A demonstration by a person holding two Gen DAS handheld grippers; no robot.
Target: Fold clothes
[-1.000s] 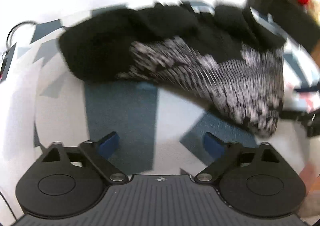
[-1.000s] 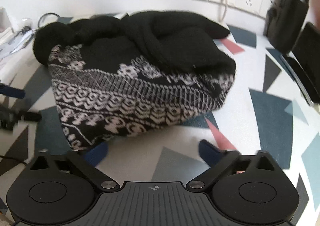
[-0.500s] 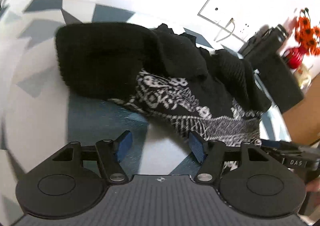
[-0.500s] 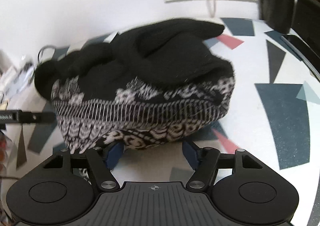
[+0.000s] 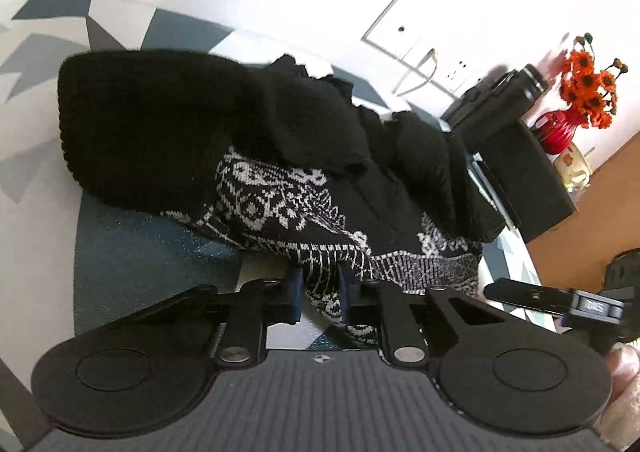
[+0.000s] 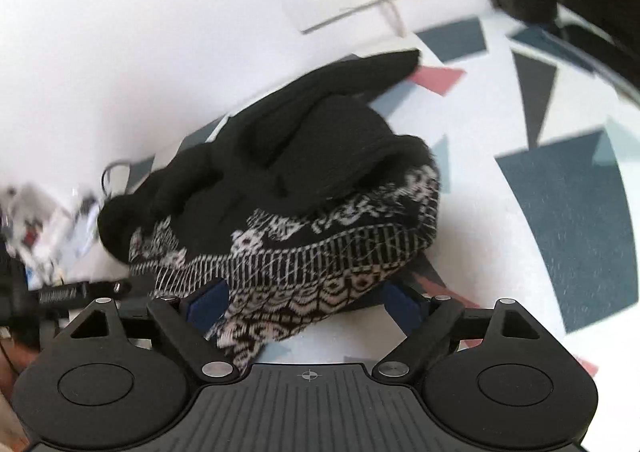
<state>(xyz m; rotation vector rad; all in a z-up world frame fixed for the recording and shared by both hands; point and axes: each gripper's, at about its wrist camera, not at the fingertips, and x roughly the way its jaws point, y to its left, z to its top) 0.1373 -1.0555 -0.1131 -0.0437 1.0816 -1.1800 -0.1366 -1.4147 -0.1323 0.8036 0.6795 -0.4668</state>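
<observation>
My left gripper (image 5: 319, 294) pinches the black-and-white patterned knit sweater's (image 5: 280, 187) hem, my right gripper (image 6: 304, 302) straddles it unclosed; close right before lifting evenly.

Place: a lived-in room of a home, seen from a tabletop set against a wall.
Table cover: a white cloth (image 6: 500, 103) printed with grey, dark blue and pink triangles, spread over the whole surface.
Wall: plain white, with a row of wall sockets (image 5: 416, 47) at 1 o'clock in the left view; a cable is plugged into one.
Decoration: a red vase (image 5: 558, 129) of orange flowers (image 5: 588, 85) at 2 o'clock, beside a wooden panel (image 5: 592, 211).
Clutter: small odds and ends, blurred, at 9 o'clock in the right view.
Laundry: a black and white knitted sweater (image 5: 280, 163) heaped on the cloth.
</observation>
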